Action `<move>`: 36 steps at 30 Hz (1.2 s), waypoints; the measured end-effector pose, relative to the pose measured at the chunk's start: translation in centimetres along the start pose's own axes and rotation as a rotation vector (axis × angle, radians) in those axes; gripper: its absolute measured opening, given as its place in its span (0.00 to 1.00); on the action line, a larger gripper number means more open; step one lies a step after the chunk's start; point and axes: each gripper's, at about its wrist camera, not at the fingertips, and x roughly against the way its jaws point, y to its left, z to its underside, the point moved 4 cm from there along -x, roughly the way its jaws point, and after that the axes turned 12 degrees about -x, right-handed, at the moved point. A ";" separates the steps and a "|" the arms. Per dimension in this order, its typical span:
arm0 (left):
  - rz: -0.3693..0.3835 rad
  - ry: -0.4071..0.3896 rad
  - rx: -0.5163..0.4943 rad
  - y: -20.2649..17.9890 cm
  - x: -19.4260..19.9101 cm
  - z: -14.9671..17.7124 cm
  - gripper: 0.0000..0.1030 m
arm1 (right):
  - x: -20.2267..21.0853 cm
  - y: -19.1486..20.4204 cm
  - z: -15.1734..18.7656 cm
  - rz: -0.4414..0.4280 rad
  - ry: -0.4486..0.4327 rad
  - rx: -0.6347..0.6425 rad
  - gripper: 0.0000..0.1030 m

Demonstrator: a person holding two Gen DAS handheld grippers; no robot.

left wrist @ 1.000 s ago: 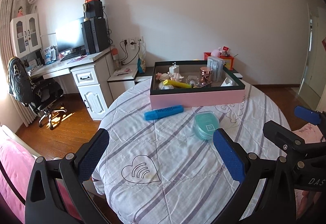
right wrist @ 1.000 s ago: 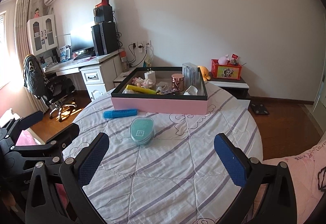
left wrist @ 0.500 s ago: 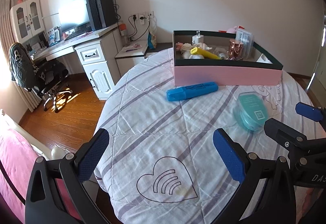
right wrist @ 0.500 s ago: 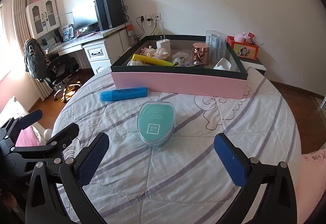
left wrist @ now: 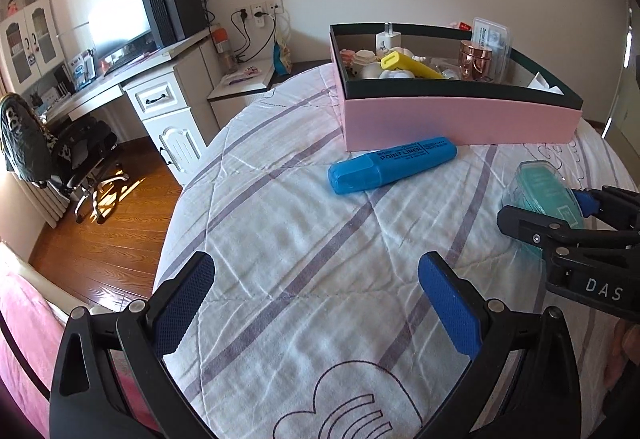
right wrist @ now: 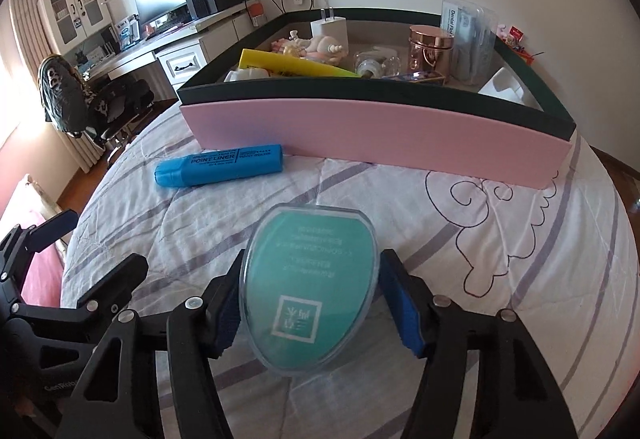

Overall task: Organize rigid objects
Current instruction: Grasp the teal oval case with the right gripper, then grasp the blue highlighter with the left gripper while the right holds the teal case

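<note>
A teal oval case [right wrist: 310, 279] with a clear lid lies on the quilted round table [right wrist: 520, 259]. My right gripper [right wrist: 310, 303] straddles it. Its jaws are closing and both blue pads [right wrist: 400, 307] lie against the case's sides. In the left wrist view the same case [left wrist: 540, 187] sits between the right gripper's fingers [left wrist: 528, 227]. A blue highlighter [left wrist: 392, 163] rests in front of the pink box [left wrist: 460, 123], which holds several small items. My left gripper [left wrist: 316, 303] hangs open over bare quilt, short of the highlighter, with nothing between its fingers.
The table's edge [left wrist: 176, 207] drops to a wooden floor on the left. A white desk [left wrist: 168, 95] with a monitor and an office chair [left wrist: 80, 155] stand beyond it. Pink bedding [left wrist: 24, 339] lies at the lower left.
Both grippers moved forward and down toward the table. The right gripper's jaws went from wide open to closed in around the teal case. The left gripper stayed open.
</note>
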 end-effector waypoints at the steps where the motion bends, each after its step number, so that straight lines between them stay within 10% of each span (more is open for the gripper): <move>1: 0.005 -0.001 -0.001 0.1 -0.2 -0.2 1.00 | 0.0 -0.1 -0.1 -0.004 0.004 0.016 0.56; 20: 0.179 0.045 -0.167 -2.3 -6.4 -6.2 0.99 | 1.6 -4.8 -0.6 -0.018 -0.014 -0.019 0.56; 24: 0.220 0.028 -0.184 -3.4 -5.9 -6.4 0.70 | 1.6 -4.8 -0.6 -0.031 -0.013 -0.023 0.56; 36: 0.294 0.013 -0.212 -8.0 -1.9 -4.5 0.27 | 2.7 -5.5 0.3 -0.040 -0.013 -0.024 0.56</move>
